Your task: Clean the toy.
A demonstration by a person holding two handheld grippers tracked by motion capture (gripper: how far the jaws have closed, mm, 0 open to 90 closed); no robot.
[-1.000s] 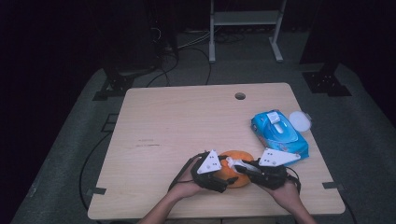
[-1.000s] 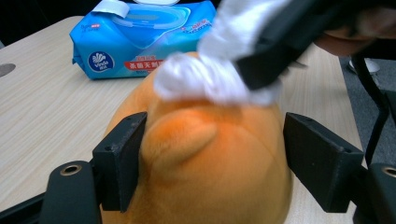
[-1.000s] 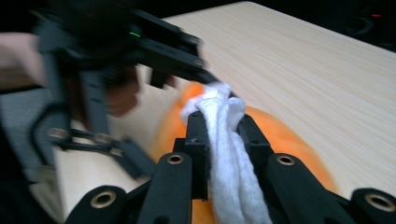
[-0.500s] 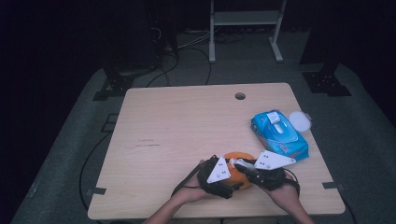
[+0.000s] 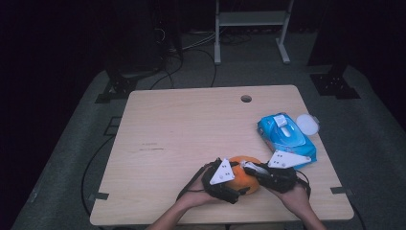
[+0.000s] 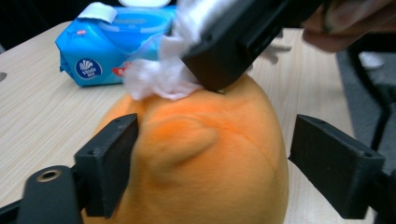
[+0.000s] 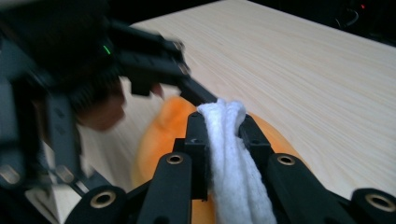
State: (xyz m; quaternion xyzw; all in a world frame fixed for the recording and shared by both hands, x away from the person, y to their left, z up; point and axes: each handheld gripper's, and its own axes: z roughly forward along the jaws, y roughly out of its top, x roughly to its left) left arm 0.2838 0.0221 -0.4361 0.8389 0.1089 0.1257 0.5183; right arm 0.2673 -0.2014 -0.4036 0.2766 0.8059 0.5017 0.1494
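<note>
My left claw (image 6: 212, 158) has just been opening around the orange plush toy (image 6: 201, 154); its jaws flank it, the right one apart. My right claw (image 7: 223, 126) clamps a white wipe (image 7: 231, 158) on the toy's top, so wiping can continue, I judge.

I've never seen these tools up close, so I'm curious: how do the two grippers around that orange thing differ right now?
The right gripper is clamped shut on a white wipe, pressing it onto the top of the orange toy. The left gripper has its jaws spread around the orange toy's sides; they have just been opening, and the right-hand jaw stands clear of it. Both are black, hand-held, and meet at the orange toy near the table's front edge.
</note>
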